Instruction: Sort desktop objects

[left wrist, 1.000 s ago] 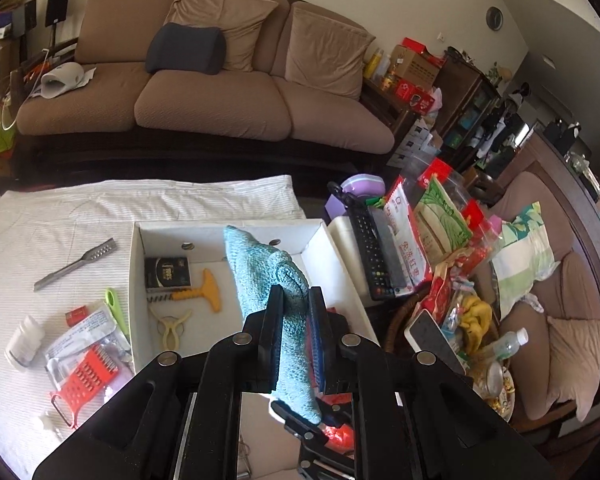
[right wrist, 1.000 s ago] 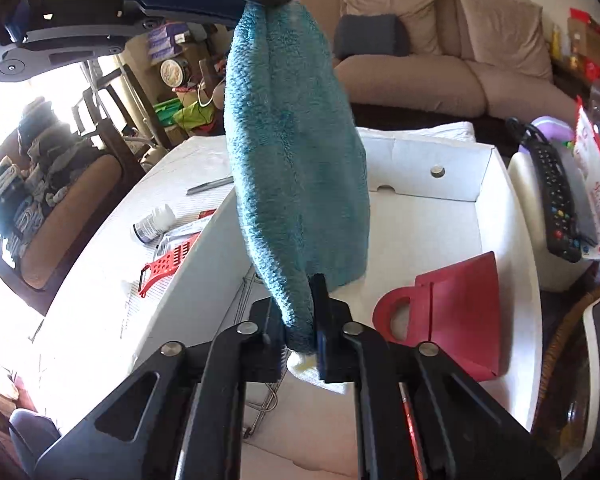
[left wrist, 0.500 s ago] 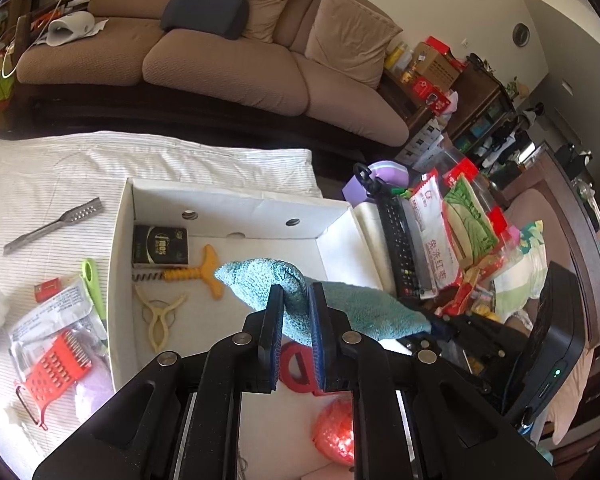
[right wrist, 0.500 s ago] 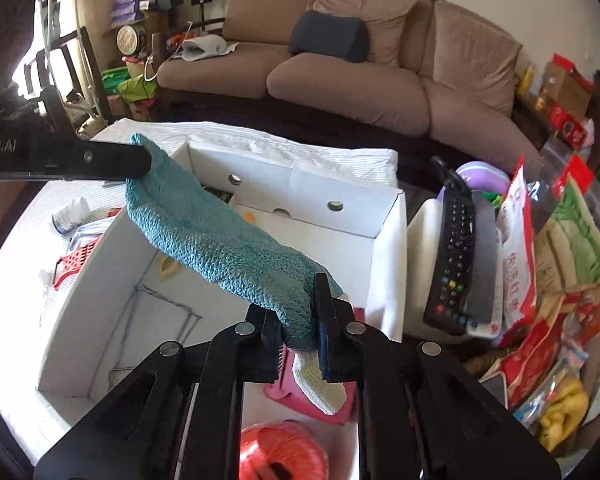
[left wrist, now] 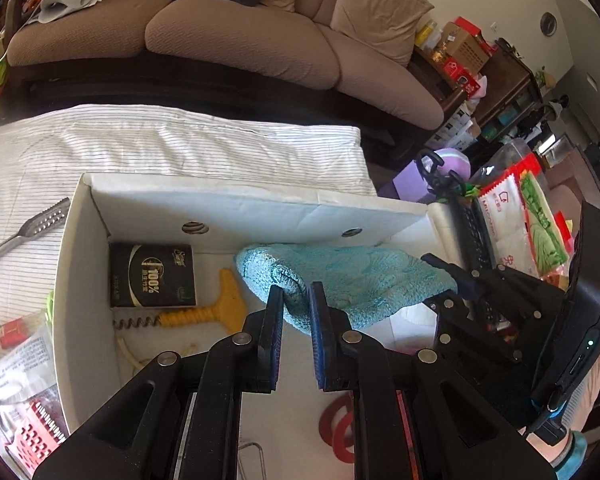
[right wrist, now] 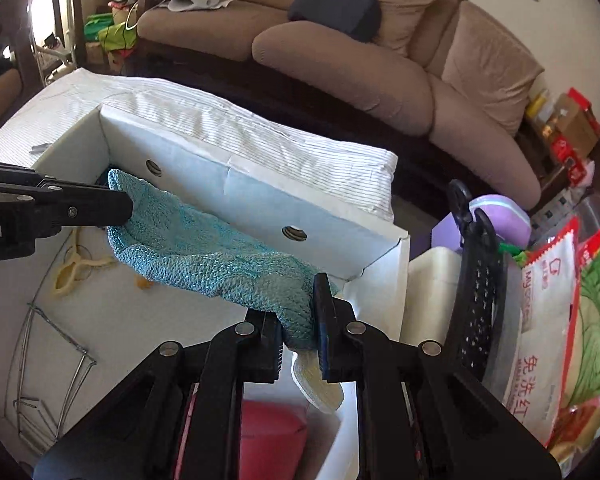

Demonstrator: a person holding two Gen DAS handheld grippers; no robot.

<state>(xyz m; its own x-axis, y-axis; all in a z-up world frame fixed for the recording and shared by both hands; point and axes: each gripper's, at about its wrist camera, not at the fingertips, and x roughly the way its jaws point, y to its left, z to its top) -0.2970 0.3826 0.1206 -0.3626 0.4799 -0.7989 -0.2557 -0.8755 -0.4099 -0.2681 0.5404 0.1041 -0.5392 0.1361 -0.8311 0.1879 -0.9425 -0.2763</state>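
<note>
Teal terry cloth (left wrist: 342, 280), soft and limp, hangs stretched between the two grippers just above the floor of the white cardboard box (left wrist: 256, 204), near its far wall. It looks light and will sag or fold wherever it is not supported, so the ends are the sensible places to hold it, which is how it is held now; its looped pile should give the pads good purchase, with little risk of slipping or damage. The left gripper (left wrist: 294, 300) has its jaws drawn narrow, pinching the rolled left end of the cloth, above a black packet (left wrist: 152, 275) and a yellow-handled corkscrew (left wrist: 204, 308) lying on the box floor. The right gripper (right wrist: 298, 320) has its jaws likewise narrow, clamped on the other end by the box's right-hand corner, with a pale tag or lining of the cloth poking out below the pads. Both grippers point steeply downward into the box and face each other across it, so the cloth spans them almost level with a slight dip in the middle. A grater (left wrist: 32, 436) and a metal tool (left wrist: 24, 232) lie on the striped counter (left wrist: 180, 140) outside the box
</note>
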